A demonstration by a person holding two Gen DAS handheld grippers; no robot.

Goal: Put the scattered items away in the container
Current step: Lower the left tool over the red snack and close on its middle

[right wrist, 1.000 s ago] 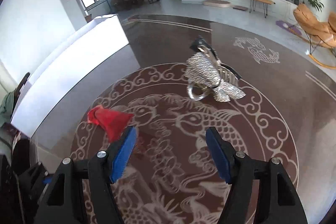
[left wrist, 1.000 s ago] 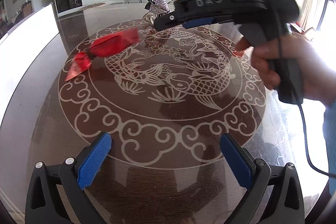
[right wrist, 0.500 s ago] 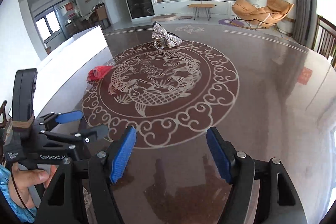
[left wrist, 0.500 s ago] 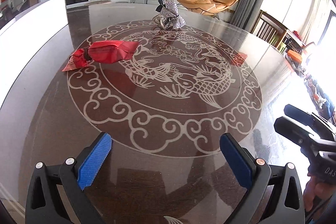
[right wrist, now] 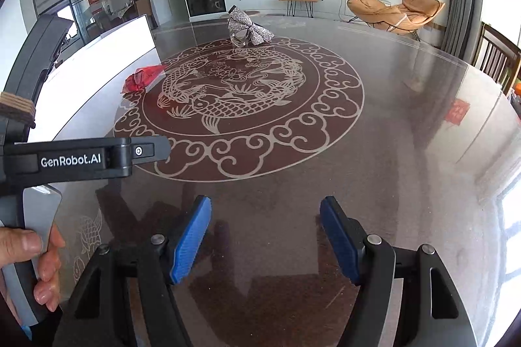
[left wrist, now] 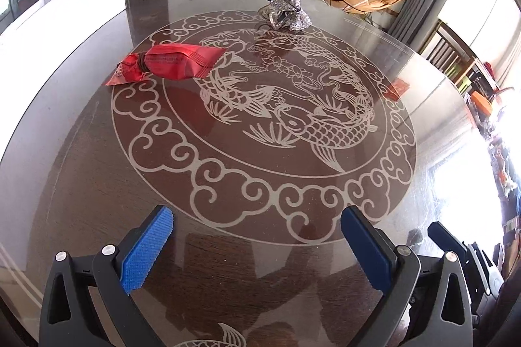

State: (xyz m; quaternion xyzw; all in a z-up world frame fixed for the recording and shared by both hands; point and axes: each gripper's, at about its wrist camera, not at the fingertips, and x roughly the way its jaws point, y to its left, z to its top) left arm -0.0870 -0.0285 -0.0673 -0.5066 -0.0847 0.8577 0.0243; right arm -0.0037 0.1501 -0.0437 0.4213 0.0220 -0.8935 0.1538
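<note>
Left tongs point(left wrist: 257, 244): held wide, empty.
Right tongs point(right wrist: 265, 234): held wide, empty.
Red foil snack packet point(left wrist: 169, 64): far left on glass-topped carved desk point(left wrist: 97, 184).
Silver sequinned bow point(left wrist: 286, 9): far centre.

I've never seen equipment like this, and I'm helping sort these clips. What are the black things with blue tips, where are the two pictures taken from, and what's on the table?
No robot here: a person holds a handheld two-finger tool in each hand. Each picture comes from a wide-angle camera on one tool, looking along its blue-padded fingers. The left gripper and right gripper are both open and hold nothing. In the right view, the person's left hand grips the other tool's handle. On the glossy round table with its fish pattern lie a red wrapped packet and, farther back, a sparkly silver bow. No container for the items is visible.
</note>
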